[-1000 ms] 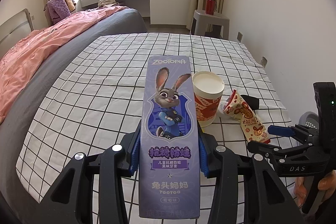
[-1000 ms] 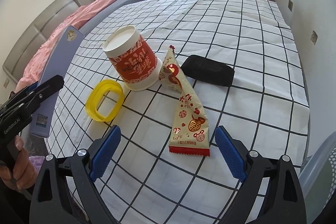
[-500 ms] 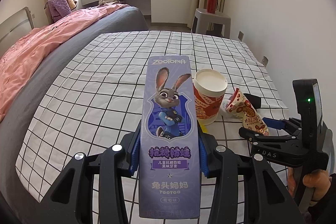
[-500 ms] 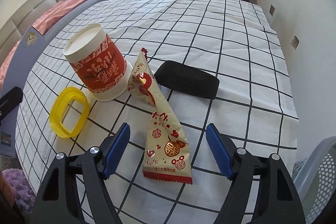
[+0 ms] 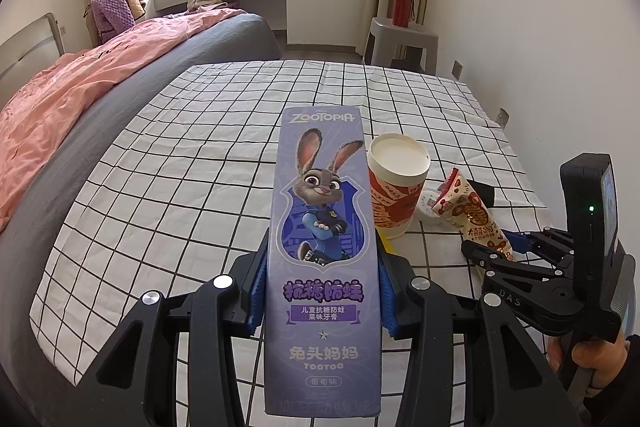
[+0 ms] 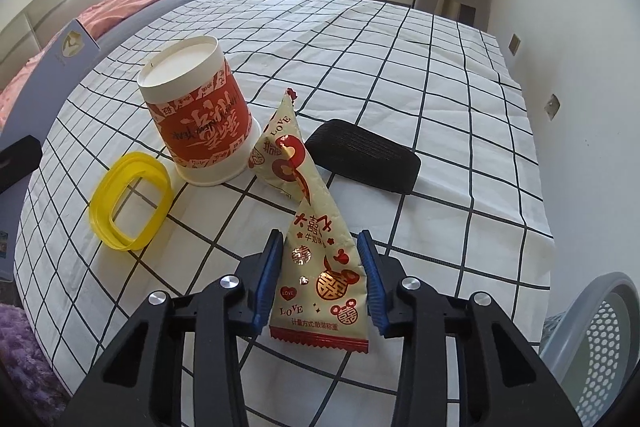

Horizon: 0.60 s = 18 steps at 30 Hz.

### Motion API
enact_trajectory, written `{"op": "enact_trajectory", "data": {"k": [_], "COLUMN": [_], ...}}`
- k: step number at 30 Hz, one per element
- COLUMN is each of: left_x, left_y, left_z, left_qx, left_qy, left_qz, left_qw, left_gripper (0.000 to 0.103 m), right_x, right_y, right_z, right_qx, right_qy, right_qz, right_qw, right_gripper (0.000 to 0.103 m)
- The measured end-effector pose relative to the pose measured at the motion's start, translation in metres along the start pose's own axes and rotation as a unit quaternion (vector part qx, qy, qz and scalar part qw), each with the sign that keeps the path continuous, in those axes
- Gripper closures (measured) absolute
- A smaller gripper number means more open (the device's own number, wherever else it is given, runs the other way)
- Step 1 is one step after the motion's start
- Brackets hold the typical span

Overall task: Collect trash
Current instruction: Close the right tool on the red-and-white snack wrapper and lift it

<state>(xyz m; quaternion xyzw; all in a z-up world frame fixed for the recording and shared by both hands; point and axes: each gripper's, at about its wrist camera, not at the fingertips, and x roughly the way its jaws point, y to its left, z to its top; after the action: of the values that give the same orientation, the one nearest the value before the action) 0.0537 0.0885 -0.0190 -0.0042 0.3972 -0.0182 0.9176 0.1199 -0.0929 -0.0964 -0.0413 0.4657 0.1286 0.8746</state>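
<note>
Snack packet (image 6: 320, 267): foil-film pouch, triangular, judged light, soft, crinkly, slippery; lies flat on checked bench (image 6: 440, 99), tip at 12 o'clock. Best taken at wide lower half, above crimped seam.
Right claw (image 6: 320, 279): closing, packet between pads, contact not yet certain.
Paper cup (image 6: 200, 119), upended, at 11 o'clock; yellow ring (image 6: 128, 199) at 10; black case (image 6: 364, 159) at 1.
Left claw (image 5: 320, 291): pinching toothpaste box (image 5: 320, 247), stiff card.
</note>
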Motion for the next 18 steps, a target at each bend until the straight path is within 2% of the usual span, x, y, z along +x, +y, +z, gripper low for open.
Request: {"op": "enact_trajectory", "data": {"k": [9,18], "left_x": [-0.007,-0.014], "left_y": [-0.005,-0.025], "left_z": [0.000,-0.003], "left_qx": [0.001,0.012], "left_qy": [-0.009,-0.017], "left_qz": [-0.007,-0.020], "left_qw": [0.9999,0.9996], "left_gripper": [0.060,0.060], "right_x": [-0.028,-0.062], "right_y": [-0.013,-0.034], "right_z": [-0.005,-0.024], "right_qx": [0.035,0.073], "right_qy": [-0.015,-0.031], "right_qz": [0.010,-0.001], "right_qw": [0.999,0.997], "right_gripper": [0.065,0.065]}}
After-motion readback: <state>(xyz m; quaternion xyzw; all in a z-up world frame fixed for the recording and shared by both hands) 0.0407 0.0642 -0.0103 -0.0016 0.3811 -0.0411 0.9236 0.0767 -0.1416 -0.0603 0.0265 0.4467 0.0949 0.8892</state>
